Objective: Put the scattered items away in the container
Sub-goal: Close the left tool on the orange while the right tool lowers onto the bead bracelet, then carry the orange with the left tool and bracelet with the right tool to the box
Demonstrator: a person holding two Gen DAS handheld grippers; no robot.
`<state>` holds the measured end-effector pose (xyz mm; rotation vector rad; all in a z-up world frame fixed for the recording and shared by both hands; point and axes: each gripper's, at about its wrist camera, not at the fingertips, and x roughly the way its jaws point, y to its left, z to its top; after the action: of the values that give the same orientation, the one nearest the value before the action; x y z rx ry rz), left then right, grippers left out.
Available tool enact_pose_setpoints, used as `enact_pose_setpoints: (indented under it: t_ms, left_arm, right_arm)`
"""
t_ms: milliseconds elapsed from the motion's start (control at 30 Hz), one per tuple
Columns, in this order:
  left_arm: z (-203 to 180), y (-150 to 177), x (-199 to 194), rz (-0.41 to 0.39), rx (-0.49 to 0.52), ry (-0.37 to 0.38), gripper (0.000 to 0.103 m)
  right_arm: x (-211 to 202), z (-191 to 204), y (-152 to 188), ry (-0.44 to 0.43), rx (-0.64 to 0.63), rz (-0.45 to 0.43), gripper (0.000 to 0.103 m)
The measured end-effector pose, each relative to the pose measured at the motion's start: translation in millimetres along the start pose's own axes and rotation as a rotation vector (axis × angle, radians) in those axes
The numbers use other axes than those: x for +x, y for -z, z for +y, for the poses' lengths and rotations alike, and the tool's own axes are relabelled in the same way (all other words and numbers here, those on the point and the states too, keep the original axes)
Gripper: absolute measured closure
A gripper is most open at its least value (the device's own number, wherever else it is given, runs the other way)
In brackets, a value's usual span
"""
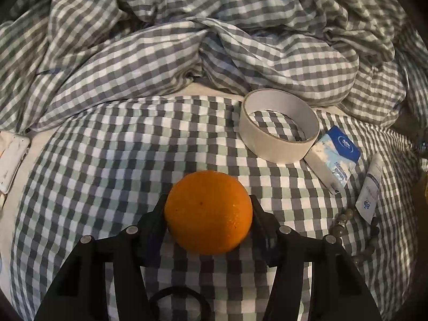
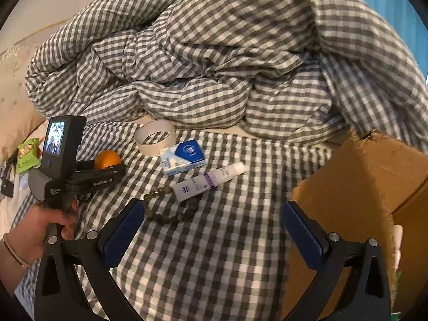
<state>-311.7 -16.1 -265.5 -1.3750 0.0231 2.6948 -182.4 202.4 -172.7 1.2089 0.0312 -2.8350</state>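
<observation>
My left gripper (image 1: 208, 211) is shut on an orange (image 1: 208, 212), held on or just above the checked bed sheet; the orange also shows in the right wrist view (image 2: 107, 159), in the left gripper (image 2: 107, 167). Beyond it lie a tape roll (image 1: 279, 127) (image 2: 155, 136), a blue-and-white tissue pack (image 1: 334, 157) (image 2: 184, 156), a white tube (image 1: 370, 190) (image 2: 207, 180) and a dark bead bracelet (image 1: 347, 230) (image 2: 165, 206). My right gripper (image 2: 214, 230) is open and empty above the sheet. A cardboard box (image 2: 361, 187) stands to its right.
A crumpled checked duvet (image 2: 227, 53) is heaped at the back of the bed. A green snack packet (image 2: 26, 155) and small dark items lie at the far left. A white object (image 1: 12, 160) lies at the left edge of the left wrist view.
</observation>
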Motion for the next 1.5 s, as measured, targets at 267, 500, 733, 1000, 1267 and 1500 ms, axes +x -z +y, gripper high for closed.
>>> enact_pose_setpoints:
  t_ms: [267,500,733,1000,1267,1500]
  left_arm:
    - [16.2,11.3,-44.0,-0.072,-0.004,-0.047,0.045]
    - [46.4,21.7,-86.7,-0.113,-0.032,-0.102,0.045]
    - [77.1,30.7,-108.7,-0.125,-0.095,-0.118,0.045]
    - [78.9,36.7,-126.1,-0.145,-0.135,-0.079,0.045]
    - [64.7,35.9,-137.0,-0.161,-0.109,-0.065,0.045]
    - [60.3,33.8,-149.8,-0.18,-0.103,-0.069,0.045]
  right_arm:
    - [39.2,37.2,7.1,-0.075,-0.041,0.044,0.0]
    - [82.8,75.1,12.1,-0.121,-0.133,0.126,0.003]
    - [115.3,83.5,14.7,-0.121,-0.127,0.227,0.033]
    - [124.3,81.7,7.9,-0.116,-0.104,0.26,0.091]
    - [110.9,83.3,8.7,-0.157,-0.111,0.232,0.092]
    - [72.1,80.2,0.3,-0.21,-0.083,0.126,0.092]
